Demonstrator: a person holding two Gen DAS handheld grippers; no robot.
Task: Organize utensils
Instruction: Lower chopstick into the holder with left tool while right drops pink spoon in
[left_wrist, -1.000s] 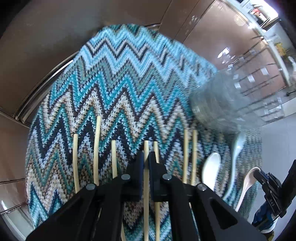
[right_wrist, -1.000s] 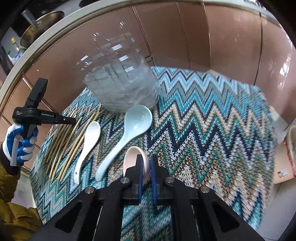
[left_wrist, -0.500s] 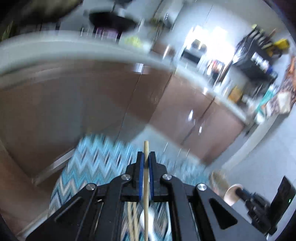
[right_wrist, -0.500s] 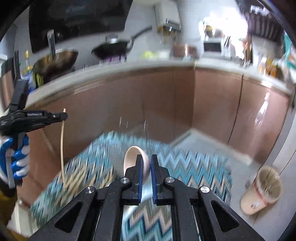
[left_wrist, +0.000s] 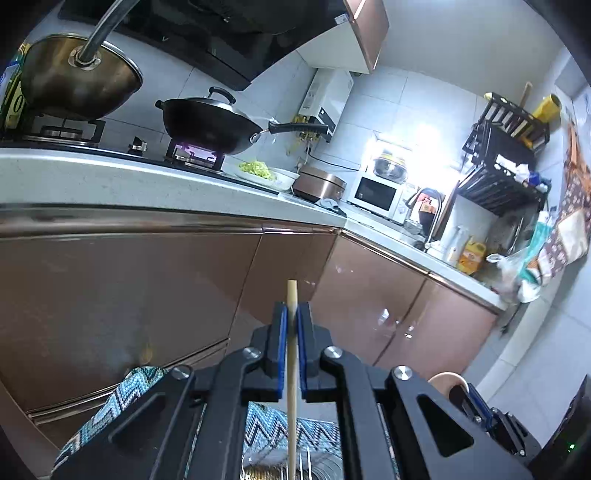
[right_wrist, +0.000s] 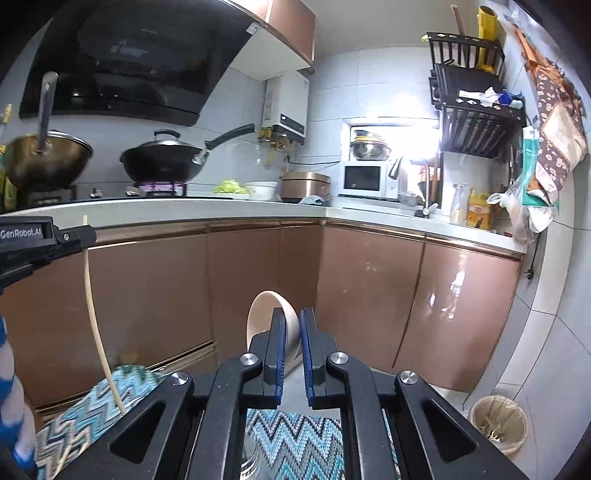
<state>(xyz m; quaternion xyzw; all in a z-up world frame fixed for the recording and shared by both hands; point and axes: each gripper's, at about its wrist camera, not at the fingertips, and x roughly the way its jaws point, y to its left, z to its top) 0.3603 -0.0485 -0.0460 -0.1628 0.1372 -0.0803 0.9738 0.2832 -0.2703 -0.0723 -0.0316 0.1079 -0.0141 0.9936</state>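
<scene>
You have lifted both utensils off the zigzag mat (right_wrist: 110, 391). Your left gripper (left_wrist: 291, 325) stays clamped on a chopstick (left_wrist: 291, 369), your right gripper (right_wrist: 291, 332) on a spoon (right_wrist: 266, 314), ready for the clear container (left_wrist: 280, 469).

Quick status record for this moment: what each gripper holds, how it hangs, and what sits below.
left gripper: shut on a chopstick, held near its top end, hanging down
right gripper: shut on a beige spoon, bowl end up
below: zigzag cloth with a clear container, only partly in view
chopstick lower end: reaches down to the container area; whether it is inside cannot be told
background: kitchen counter, brown cabinets
</scene>
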